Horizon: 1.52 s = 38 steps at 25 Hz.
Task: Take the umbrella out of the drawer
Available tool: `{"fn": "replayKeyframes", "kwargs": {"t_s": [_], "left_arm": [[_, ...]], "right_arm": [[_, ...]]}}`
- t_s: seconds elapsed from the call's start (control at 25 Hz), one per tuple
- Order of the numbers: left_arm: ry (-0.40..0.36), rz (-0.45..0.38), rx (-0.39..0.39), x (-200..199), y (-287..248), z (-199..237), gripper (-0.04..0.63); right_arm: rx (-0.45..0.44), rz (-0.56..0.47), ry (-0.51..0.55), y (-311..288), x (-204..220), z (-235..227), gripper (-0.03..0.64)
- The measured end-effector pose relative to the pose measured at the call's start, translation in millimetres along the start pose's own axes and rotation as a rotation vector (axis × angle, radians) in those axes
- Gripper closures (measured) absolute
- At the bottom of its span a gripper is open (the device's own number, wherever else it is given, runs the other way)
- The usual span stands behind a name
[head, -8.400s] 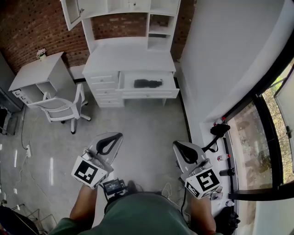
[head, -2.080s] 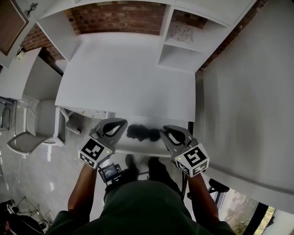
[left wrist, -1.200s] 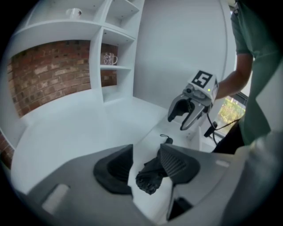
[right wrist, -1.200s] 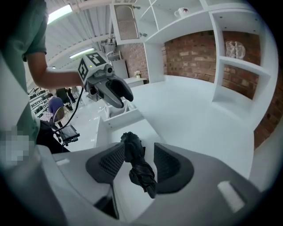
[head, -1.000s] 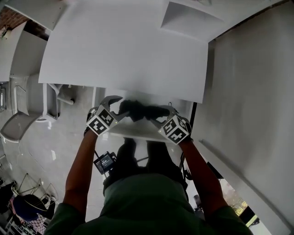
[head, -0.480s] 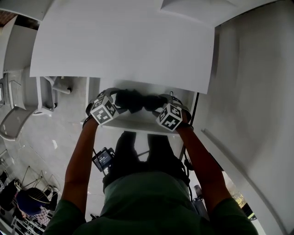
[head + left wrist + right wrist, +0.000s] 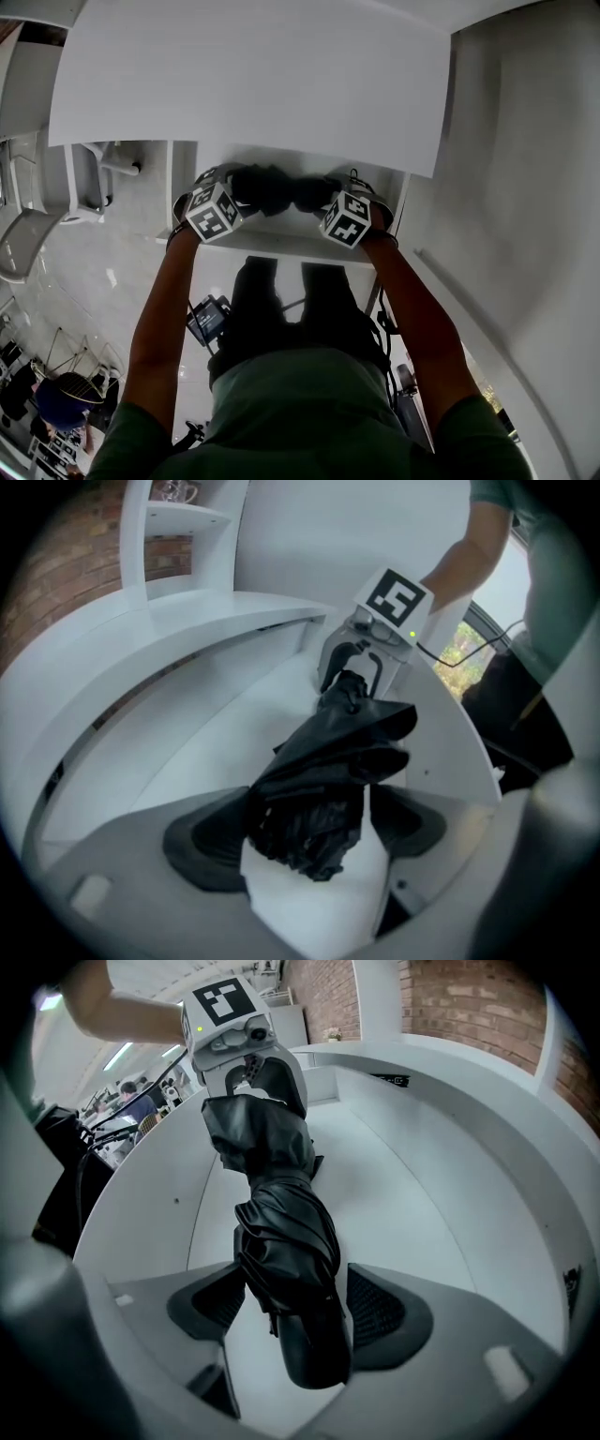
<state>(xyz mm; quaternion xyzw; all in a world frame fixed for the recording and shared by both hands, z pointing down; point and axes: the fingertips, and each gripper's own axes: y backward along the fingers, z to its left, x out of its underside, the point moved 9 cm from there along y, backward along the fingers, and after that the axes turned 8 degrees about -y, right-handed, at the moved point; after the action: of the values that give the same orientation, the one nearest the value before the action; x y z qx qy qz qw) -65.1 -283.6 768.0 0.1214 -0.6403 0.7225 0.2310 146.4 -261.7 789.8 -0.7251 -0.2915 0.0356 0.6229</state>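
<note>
A folded black umbrella (image 7: 281, 190) lies across the open white drawer (image 7: 281, 247). My left gripper (image 7: 225, 183) reaches down over its left end, my right gripper (image 7: 339, 192) over its right end. In the left gripper view the crumpled fabric end (image 7: 314, 808) sits between the left gripper's (image 7: 309, 832) wide jaws, with a gap at the right pad (image 7: 412, 817). In the right gripper view the smooth handle end (image 7: 309, 1344) lies between the right gripper's (image 7: 298, 1312) spread pads. Both sets of jaws have just been opening. The umbrella rests on the drawer floor (image 7: 403, 1176).
The white desk top (image 7: 253, 75) overhangs the drawer's back. A white chair (image 7: 28, 234) stands at the left on the glossy floor. A pale wall (image 7: 525, 141) runs close on the right. A small device (image 7: 208, 319) hangs at my waist.
Both grippers have sunk into the drawer and now straddle the umbrella's two ends. Their jaws stand wider than a second ago. The umbrella has not moved.
</note>
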Motion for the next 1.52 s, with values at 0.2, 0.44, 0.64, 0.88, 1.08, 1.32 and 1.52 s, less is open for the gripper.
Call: {"fn": "replayKeyframes", "kwargs": {"t_s": [0.2,0.44,0.64,0.88,1.08,1.32,1.52], "left_arm": [[-0.005,-0.015,-0.018,7,-10,4,0.210],[0.011,-0.046,-0.037,12,-12,2,0.260],[0.001,-0.023,-0.033,10,-10,-1,0.290],[-0.018,-0.010,-0.031,7,-4,-10,0.301],[-0.045,-0.011,-0.064,-1,9,-17,0.302],[-0.083,-0.016,-0.104,-14,32,-23,0.304],[-0.120,-0.024,-0.149,-27,57,-33,0.305]], "right_arm": [[0.003,0.006,0.026,-12,-1,0,0.307],[-0.006,0.019,0.048,-11,-2,3,0.370],[-0.010,0.006,0.044,-7,1,12,0.393],[-0.002,-0.015,0.050,0,4,24,0.402],[0.024,-0.041,0.064,12,4,30,0.403],[0.059,-0.078,0.078,33,-1,37,0.403],[0.100,-0.109,0.096,57,-6,47,0.403]]}}
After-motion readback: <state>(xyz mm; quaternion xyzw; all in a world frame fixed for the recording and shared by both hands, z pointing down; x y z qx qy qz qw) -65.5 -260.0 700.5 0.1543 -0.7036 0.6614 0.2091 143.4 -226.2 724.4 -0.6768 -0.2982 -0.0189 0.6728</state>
